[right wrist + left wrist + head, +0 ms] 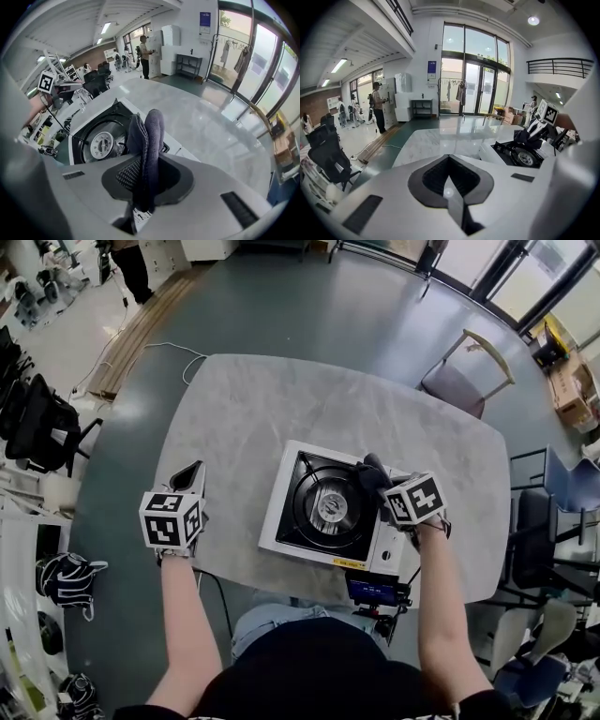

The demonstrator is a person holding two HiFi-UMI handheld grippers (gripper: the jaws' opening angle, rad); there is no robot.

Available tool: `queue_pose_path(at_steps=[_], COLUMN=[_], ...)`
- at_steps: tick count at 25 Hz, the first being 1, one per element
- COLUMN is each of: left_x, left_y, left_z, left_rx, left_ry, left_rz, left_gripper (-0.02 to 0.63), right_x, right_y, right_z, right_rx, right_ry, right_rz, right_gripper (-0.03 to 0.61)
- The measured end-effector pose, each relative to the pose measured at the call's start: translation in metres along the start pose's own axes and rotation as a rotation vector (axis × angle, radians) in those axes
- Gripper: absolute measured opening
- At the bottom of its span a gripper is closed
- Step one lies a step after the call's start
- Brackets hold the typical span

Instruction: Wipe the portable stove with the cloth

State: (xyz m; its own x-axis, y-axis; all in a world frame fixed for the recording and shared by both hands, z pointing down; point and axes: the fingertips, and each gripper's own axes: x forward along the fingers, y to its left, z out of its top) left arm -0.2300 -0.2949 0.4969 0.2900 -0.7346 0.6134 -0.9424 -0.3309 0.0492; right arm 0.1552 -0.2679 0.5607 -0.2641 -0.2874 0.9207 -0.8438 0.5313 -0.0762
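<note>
Cloth of dark blue knit (147, 133), pinched in the right gripper (148, 180), sits at the white square portable stove (281, 514) — its round black burner (330, 507) may snag it loose. Left gripper (190, 474), beside the stove — closed, empty.

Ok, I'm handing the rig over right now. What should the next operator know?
Left tool: shut, empty, over the grey marbled table to the left of the stove, clear of it.
Right tool: shut on the dark blue knitted cloth, at the right rear of the white square portable stove, beside its round black burner.
Done: cloth gripped and at the stove; how much is wiped cannot be told.
Left: wipe the black top and white rim.
</note>
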Motion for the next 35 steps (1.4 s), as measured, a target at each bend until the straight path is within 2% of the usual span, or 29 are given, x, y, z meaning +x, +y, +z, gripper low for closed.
queue_pose_path(at_steps=[4, 9, 29, 35], left_x=[0.004, 0.008, -0.017, -0.020], left_y=[-0.002, -0.017, -0.027, -0.033], left_z=[0.000, -0.001, -0.030, -0.027], left_rx=[-0.007, 0.013, 0.017, 0.035], left_ry=[-0.011, -0.020, -0.024, -0.034], left_rz=[-0.008, -0.050, -0.102, -0.119], left_gripper=[0.006, 0.006, 0.006, 0.006], right_x=[0.005, 0.003, -0.018, -0.026], right_y=[0.003, 0.013, 0.089, 0.093], right_z=[-0.003, -0.013, -0.080, -0.094], right_rx=[0.113, 0.167, 0.145, 0.118], right_ry=[-0.003, -0.003, 0.050, 0.083], right_rz=[0.073, 0.107, 0.125, 0.083], right_gripper=[0.067, 0.067, 0.067, 0.067])
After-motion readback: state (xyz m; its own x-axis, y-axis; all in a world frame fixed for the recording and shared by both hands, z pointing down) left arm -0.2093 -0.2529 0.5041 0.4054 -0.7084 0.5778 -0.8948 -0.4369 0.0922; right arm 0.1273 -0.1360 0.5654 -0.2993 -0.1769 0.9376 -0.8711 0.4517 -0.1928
